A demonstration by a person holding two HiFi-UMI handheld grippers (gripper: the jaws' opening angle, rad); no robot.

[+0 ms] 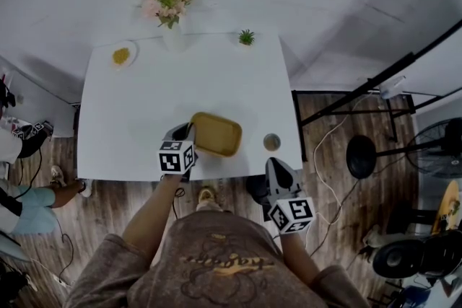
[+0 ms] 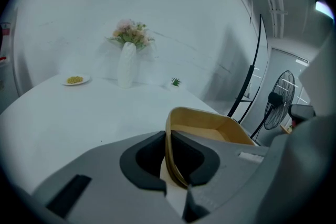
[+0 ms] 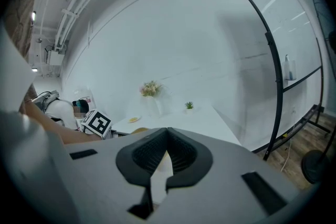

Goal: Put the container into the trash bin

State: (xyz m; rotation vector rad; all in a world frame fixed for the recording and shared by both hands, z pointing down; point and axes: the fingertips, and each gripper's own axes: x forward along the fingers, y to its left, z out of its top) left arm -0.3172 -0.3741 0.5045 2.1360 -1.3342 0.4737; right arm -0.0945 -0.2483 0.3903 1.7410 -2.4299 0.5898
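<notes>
Your left gripper [image 1: 184,133] has its jaws closed tight on the near wall of the shallow tan rectangular container [image 1: 216,133], one jaw inside the rim and one outside. The rest of the container reaches ahead and to the right of that gripper, over the near edge of the white table [image 1: 180,86]. Whether it touches the tabletop cannot be told.

Your right gripper [image 1: 279,168] is held off the table's near edge, well right of the container, with its jaws together and nothing between them. A small round cup [image 1: 271,142] stands just ahead of it.

At the table's far end stand a white vase of pink flowers [image 1: 170,11], a small plate of yellow food [image 1: 121,55] and a tiny green plant [image 1: 247,37].
</notes>
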